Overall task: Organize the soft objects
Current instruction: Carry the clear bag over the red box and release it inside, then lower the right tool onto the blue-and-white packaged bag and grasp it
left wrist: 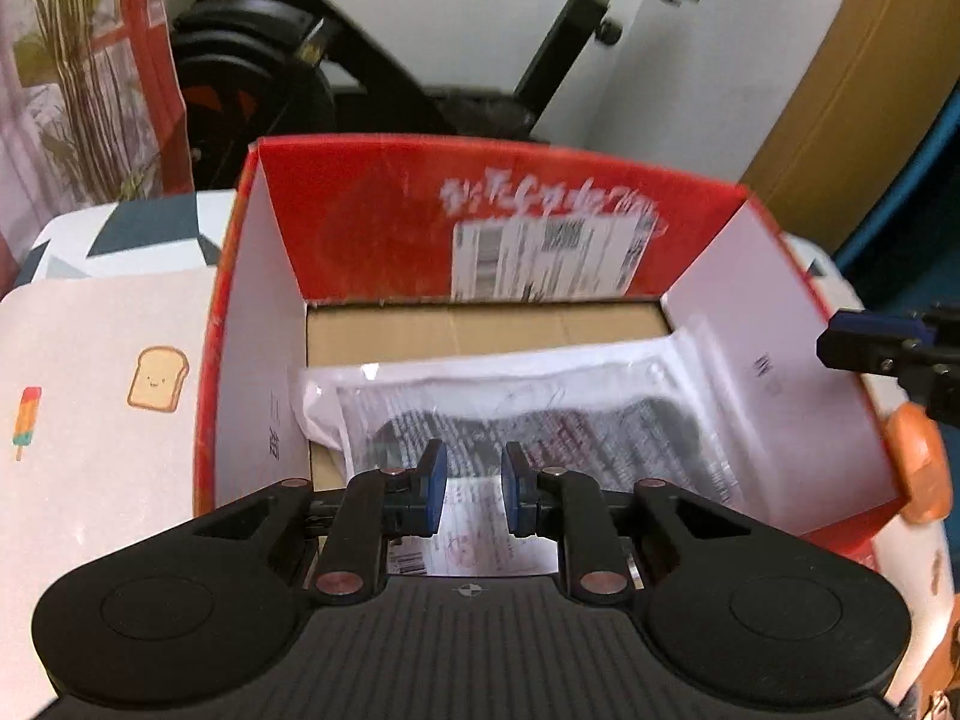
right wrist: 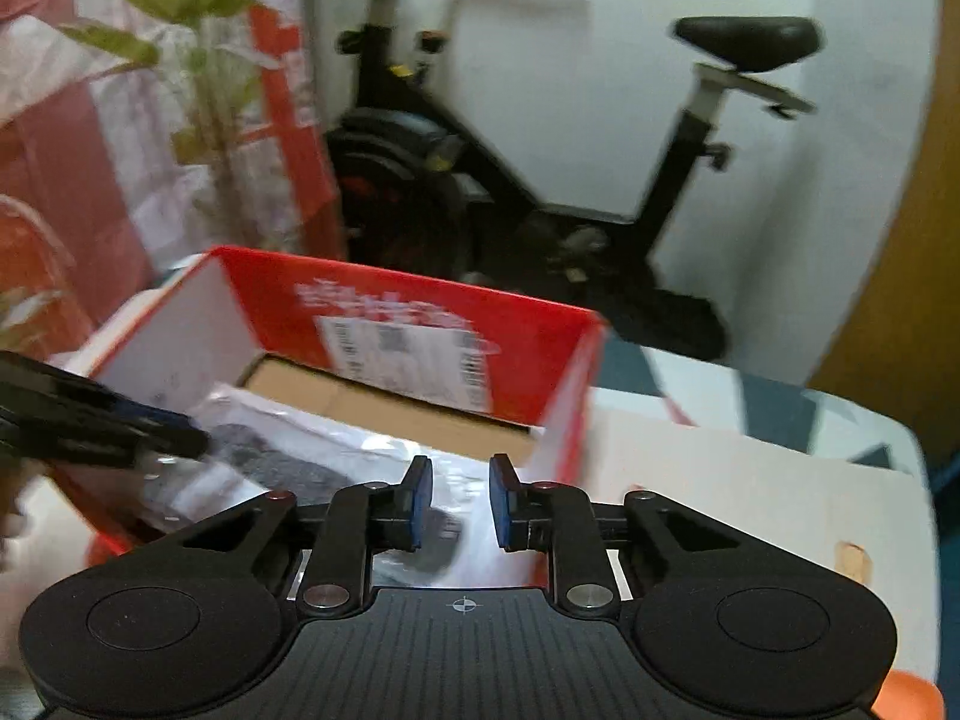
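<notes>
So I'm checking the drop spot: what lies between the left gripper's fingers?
In the left wrist view, the left gripper stands open over the plastic-wrapped package lying in the red box.

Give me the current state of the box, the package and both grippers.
Red box: open, flaps upright, cardboard floor partly bare.
Plastic-wrapped package: lying inside the box, against the right wall, not gripped.
Left gripper: open, over the package's near end, holding nothing.
Right gripper: open, above the box's near edge, holding nothing.
</notes>
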`<state>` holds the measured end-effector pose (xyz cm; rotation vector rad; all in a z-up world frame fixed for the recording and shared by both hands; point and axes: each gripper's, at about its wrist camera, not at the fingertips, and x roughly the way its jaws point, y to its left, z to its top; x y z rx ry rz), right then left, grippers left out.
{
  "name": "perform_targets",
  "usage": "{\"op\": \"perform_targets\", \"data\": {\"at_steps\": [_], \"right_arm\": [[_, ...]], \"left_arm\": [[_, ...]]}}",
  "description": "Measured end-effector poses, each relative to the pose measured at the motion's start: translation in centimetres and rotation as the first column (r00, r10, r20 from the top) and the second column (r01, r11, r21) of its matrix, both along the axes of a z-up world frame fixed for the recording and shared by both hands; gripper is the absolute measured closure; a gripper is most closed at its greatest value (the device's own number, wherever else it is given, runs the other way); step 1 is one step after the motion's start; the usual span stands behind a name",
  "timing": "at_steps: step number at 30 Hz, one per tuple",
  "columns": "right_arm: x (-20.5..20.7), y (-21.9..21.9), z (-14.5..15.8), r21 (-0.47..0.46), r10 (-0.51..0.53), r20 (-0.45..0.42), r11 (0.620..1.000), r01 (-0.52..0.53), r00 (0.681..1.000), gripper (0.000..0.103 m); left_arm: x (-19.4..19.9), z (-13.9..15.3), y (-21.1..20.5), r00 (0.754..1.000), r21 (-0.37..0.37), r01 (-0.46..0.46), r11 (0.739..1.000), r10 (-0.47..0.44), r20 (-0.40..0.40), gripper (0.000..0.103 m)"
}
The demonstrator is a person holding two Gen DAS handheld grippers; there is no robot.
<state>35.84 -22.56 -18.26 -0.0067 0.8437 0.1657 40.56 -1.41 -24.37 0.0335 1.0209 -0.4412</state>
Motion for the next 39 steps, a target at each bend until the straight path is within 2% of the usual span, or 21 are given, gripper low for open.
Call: {"op": "perform_targets", "data": {"at_steps": [3,6,9,11,12,14,15,16,17,18,20,22,28,34,39], "right_arm": [[1.4,0.9,-0.9,0.034,0.046,-0.075,0.998,-0.044,0.996,0.083],[1.6,1.6,-1.6,0.036,0.033,-0.074,0.999,-0.030,0.997,0.083],[1.3,1.9,-2.0,0.031,-0.003,-0.065,1.000,0.005,0.998,0.074],[0.7,1.9,-2.1,0.016,-0.021,-0.050,1.000,0.022,0.999,0.055],[0.4,1.9,-2.1,0.010,-0.031,-0.041,0.999,0.032,0.999,0.051],[-0.3,1.9,-1.9,0.006,-0.046,-0.022,0.999,0.046,0.999,0.041],[-0.6,1.8,-1.9,0.003,-0.054,-0.017,0.999,0.055,0.998,0.040],[-1.0,1.8,-1.7,0.003,-0.066,-0.011,0.998,0.066,0.998,0.037],[-1.4,1.7,-1.6,0.007,-0.072,-0.005,0.997,0.072,0.997,0.029],[-1.9,1.7,-1.5,0.011,-0.077,0.003,0.997,0.077,0.997,0.024],[-3.0,1.6,-1.1,0.013,-0.094,0.029,0.996,0.093,0.995,0.006],[-4.3,1.6,-0.6,0.025,-0.105,0.053,0.994,0.104,0.993,0.001],[-8.1,1.6,-0.1,0.089,-0.135,0.104,0.988,0.126,0.985,0.000],[-11.8,2.0,-0.8,0.130,-0.168,0.142,0.980,0.149,0.976,0.000],[-15.0,2.8,-1.6,0.140,-0.187,0.179,0.977,0.164,0.966,0.000]], "left_arm": [[0.0,-0.1,0.2,1.000,-0.020,0.005,1.000,-0.005,0.007,0.082],[-0.7,0.9,0.4,0.998,-0.034,0.012,0.999,-0.010,0.057,0.081],[-1.7,2.1,0.3,0.993,-0.027,0.011,1.000,-0.008,0.118,0.075],[-2.5,3.1,0.6,0.987,-0.022,-0.003,1.000,0.007,0.161,0.060],[-3.0,3.6,0.8,0.983,-0.020,-0.010,1.000,0.014,0.182,0.054],[-4.0,4.5,1.2,0.974,-0.009,-0.031,0.999,0.032,0.226,0.032],[-4.7,5.0,1.4,0.967,-0.002,-0.043,0.999,0.042,0.251,0.027],[-5.3,5.5,1.5,0.961,0.003,-0.054,0.999,0.051,0.273,0.016],[-5.9,5.9,1.7,0.954,0.006,-0.064,0.998,0.059,0.294,0.007],[-6.7,6.2,1.8,0.947,0.006,-0.076,0.997,0.071,0.315,0.005],[-8.1,6.9,2.2,0.937,0.000,-0.087,0.996,0.081,0.341,0.003],[-9.4,7.4,2.7,0.931,0.000,-0.093,0.996,0.086,0.355,0.002],[-14.0,7.4,3.3,0.903,0.003,-0.099,0.995,0.089,0.420,0.000],[-17.6,6.3,3.5,0.903,0.015,-0.096,0.995,0.081,0.423,0.000],[-19.7,5.4,4.3,0.902,0.005,-0.128,0.992,0.115,0.416,0.000]]}}
